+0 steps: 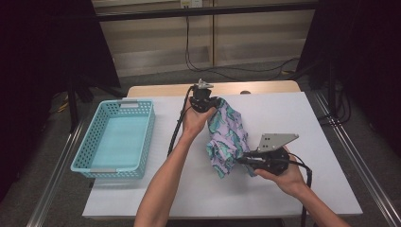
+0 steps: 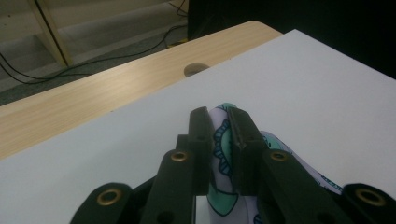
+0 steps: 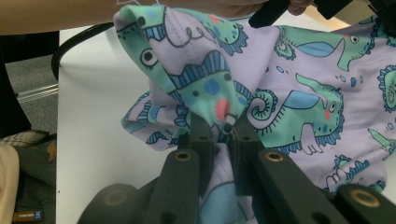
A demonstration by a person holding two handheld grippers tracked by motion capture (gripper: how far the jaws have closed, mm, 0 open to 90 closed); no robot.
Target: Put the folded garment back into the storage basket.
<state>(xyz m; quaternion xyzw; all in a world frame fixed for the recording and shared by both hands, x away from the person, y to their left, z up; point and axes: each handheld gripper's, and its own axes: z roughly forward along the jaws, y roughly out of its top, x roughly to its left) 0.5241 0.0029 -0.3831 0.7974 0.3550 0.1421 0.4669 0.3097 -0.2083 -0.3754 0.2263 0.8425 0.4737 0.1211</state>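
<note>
A: High view first: where was the cloth (image 1: 228, 137)?

B: It hung above the white surface (image 1: 302, 142), well to the right of the turquoise basket (image 1: 116, 138), stretched between the two grippers. It was lilac fabric printed with green and blue sea creatures.

A: And the grippers, measured from the basket?

B: The left gripper (image 1: 211, 105) stood nearer the basket and toward the far edge of the surface, level with the basket's far rim. It held the upper end of the cloth. The right gripper (image 1: 239, 161) sat farther from the basket, level with its near rim, on the lower end of the cloth.

A: How did the left fingers look in the left gripper view?

B: The fingers (image 2: 201, 135) were pressed in on a fold of the cloth (image 2: 221, 140), with the fabric bunched between them and spilling down past them. Beyond them lay the white surface (image 2: 303, 93) and a strip of wooden tabletop (image 2: 107, 88).

A: The right ones?

B: In the right gripper view the fingers (image 3: 201, 140) were pinching the cloth (image 3: 289, 98) too. A gathered peak of fabric rose from between them, and the rest spread out wide to the right, its printed side facing the camera.

A: Was anything in the basket?

B: Its floor showed bare. It rested on the left part of the surface.
</note>
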